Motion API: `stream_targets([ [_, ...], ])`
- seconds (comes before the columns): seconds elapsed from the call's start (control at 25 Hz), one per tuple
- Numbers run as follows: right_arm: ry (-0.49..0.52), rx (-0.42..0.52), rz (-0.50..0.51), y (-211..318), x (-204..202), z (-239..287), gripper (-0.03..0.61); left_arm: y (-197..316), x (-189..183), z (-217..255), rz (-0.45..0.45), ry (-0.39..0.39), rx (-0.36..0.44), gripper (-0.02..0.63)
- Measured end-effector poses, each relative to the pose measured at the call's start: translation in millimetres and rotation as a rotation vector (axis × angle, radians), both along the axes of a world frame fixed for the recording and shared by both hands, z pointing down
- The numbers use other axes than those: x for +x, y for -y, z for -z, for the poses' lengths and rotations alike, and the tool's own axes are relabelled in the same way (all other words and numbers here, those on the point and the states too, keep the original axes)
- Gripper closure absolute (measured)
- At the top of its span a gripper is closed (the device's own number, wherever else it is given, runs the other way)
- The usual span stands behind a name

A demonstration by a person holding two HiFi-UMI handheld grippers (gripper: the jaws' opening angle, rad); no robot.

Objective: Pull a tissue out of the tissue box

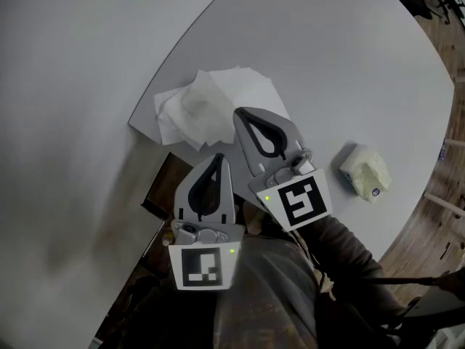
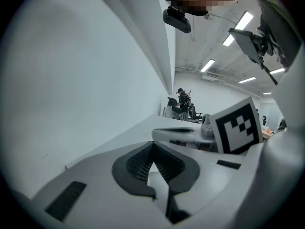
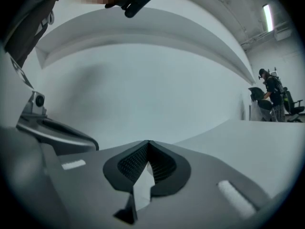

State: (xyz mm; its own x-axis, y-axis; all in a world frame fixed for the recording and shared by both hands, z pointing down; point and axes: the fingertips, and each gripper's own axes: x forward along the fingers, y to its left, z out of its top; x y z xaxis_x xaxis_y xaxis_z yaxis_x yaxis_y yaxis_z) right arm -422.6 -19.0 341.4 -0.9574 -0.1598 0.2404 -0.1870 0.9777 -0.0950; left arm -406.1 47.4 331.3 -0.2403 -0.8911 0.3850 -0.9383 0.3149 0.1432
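Head view: above, facing steeply down on left gripper (image 1: pixel 219 158), right gripper (image 1: pixel 239 114) and table (image 1: pixel 341 64).
Left gripper view: close behind its own meeting jaws, looking along them, right gripper beside.
Right gripper view: likewise, left gripper beside.
Shared ahead of jaws: table, distant person (image 2: pixel 182 99).

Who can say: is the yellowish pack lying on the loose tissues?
No, the yellowish pack lies on bare table, apart from the loose tissues.

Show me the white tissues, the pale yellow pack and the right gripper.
white tissues (image 1: pixel 207 109), head view, crumpled middle of the pile.
pale yellow pack (image 1: pixel 365 171), head view, its top face.
right gripper (image 1: pixel 239 113), head view, between its closed fingertips.
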Motion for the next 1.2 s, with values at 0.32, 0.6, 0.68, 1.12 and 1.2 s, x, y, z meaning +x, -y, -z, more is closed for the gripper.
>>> stream_targets([
  [0.32,-0.057,-0.182,0.128,-55,16,-54,0.525,-22,18,-3,0.039,0.038,-0.026,0.615],
  [0.6,0.042,-0.197,0.046,-59,91,4,0.526,-10,71,32,-0.007,0.094,0.057,0.615],
  [0.68,0.061,-0.184,0.006,-53,125,32,0.528,-2,97,51,-0.042,0.112,0.094,0.615],
  [1.12,0.197,-0.053,-0.285,-26,323,151,0.574,42,269,142,-0.269,0.216,0.319,0.615],
  [1.2,0.212,-0.015,-0.333,-23,356,160,0.577,45,297,152,-0.293,0.220,0.351,0.615],
])
